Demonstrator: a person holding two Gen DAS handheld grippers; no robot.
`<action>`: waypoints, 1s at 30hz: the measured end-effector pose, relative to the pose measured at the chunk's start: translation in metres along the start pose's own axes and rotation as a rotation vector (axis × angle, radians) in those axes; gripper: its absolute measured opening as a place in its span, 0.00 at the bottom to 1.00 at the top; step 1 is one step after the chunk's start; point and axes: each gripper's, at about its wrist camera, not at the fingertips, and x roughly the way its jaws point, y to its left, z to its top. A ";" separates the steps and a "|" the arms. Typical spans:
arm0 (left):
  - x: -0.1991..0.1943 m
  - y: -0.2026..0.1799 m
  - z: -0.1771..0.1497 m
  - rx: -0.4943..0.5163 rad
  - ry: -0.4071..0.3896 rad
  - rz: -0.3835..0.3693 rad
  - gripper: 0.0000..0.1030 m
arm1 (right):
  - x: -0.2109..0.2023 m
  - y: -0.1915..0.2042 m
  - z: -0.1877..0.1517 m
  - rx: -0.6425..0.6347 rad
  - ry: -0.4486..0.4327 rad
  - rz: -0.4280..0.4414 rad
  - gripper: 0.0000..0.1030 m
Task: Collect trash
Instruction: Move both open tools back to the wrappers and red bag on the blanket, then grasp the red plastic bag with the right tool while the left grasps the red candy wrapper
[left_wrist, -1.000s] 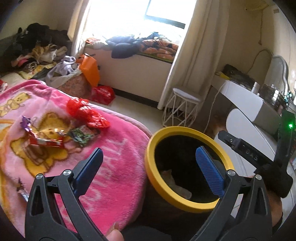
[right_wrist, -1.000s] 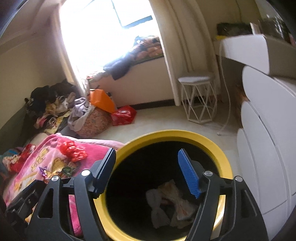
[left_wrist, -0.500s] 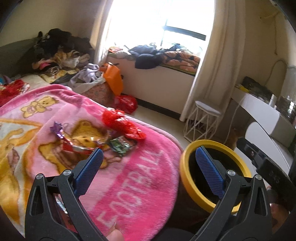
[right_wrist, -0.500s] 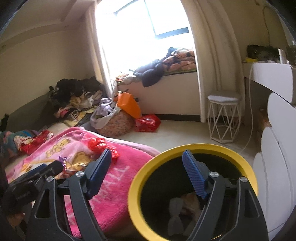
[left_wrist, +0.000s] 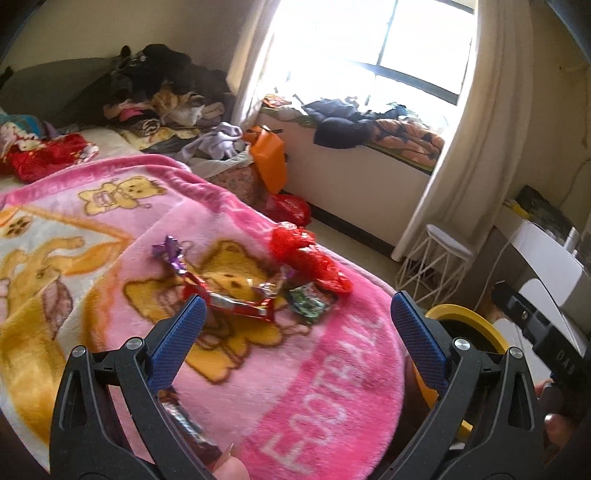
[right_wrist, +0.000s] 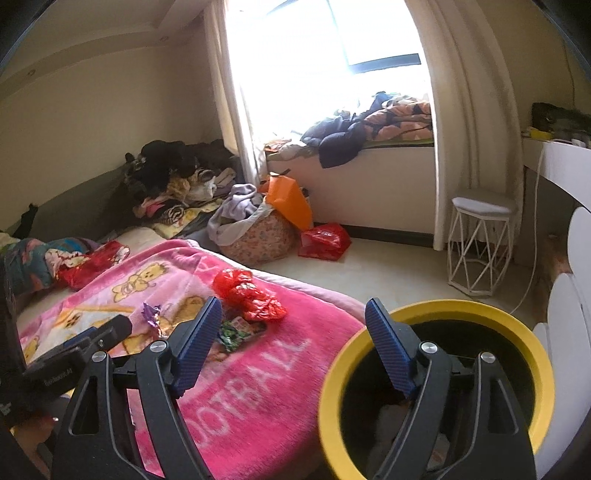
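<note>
Several wrappers lie on the pink blanket (left_wrist: 314, 369): a red crumpled plastic bag (left_wrist: 306, 258), a green wrapper (left_wrist: 310, 301), a red-and-silver wrapper (left_wrist: 236, 301) and a purple foil (left_wrist: 171, 253). My left gripper (left_wrist: 295, 332) is open and empty, just short of the wrappers. My right gripper (right_wrist: 293, 343) is open and empty, between the blanket (right_wrist: 266, 387) and the yellow-rimmed black bin (right_wrist: 480, 314). The red bag (right_wrist: 251, 295) and green wrapper (right_wrist: 236, 330) show there too. The bin's rim (left_wrist: 465, 314) shows at the left view's right.
A white wire stool (right_wrist: 480, 240) stands by the curtain. A red bag (right_wrist: 325, 240), an orange bag (right_wrist: 290, 201) and a laundry basket (right_wrist: 258, 236) sit on the floor. Clothes pile up behind the bed. A white dresser (right_wrist: 565, 321) is at the right.
Both grippers have swung left, away from the bin and toward the wrappers on the blanket. The bin has slid to the right in both views. Both stay open.
</note>
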 end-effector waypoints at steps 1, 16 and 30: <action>0.000 0.005 0.001 -0.006 0.000 0.007 0.90 | 0.002 0.003 0.001 0.000 0.004 0.005 0.75; 0.022 0.059 0.010 -0.088 0.062 0.072 0.90 | 0.091 0.037 0.007 -0.043 0.138 0.030 0.75; 0.083 0.090 0.019 -0.148 0.212 0.128 0.89 | 0.178 0.028 -0.010 0.013 0.300 0.008 0.69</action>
